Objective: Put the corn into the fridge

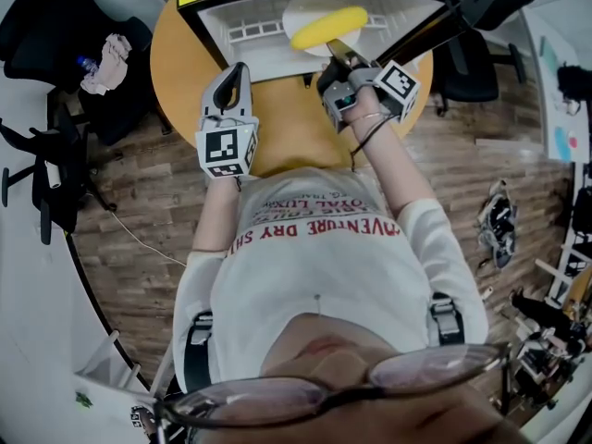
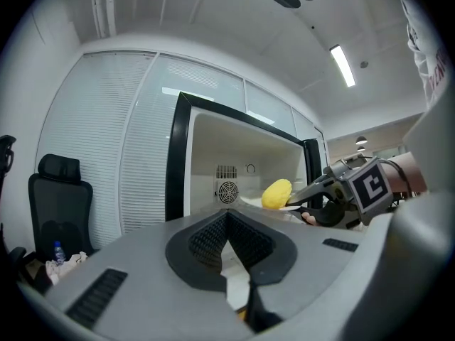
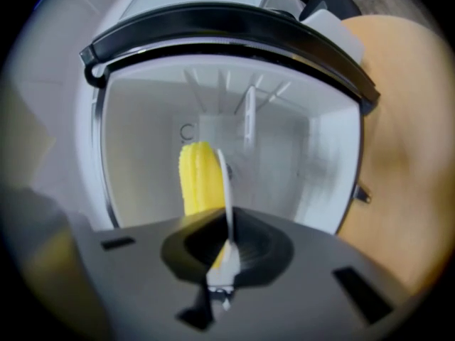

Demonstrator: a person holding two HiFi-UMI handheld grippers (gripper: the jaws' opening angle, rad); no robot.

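Observation:
A yellow corn cob [image 1: 328, 26] lies on a white plate [image 1: 305, 12] held inside the open mini fridge [image 1: 250, 21]. My right gripper [image 1: 338, 52] is shut on the plate's near rim. In the right gripper view the plate [image 3: 226, 190] shows edge-on with the corn [image 3: 197, 180] to its left, and my right gripper [image 3: 226, 251] pinches it before the fridge's white interior [image 3: 284, 155]. The left gripper [image 1: 237, 72] hovers left of the fridge opening, shut and holding nothing. The left gripper view shows my left gripper [image 2: 231, 244], the corn [image 2: 276, 193] and the right gripper [image 2: 298, 196].
The fridge stands on a round wooden table [image 1: 176, 35], its black door [image 1: 425, 26] swung open to the right. Black office chairs [image 1: 55, 35] stand at the left, one with a bottle and cloth [image 1: 106, 63]. Another chair [image 1: 476, 63] is at the right.

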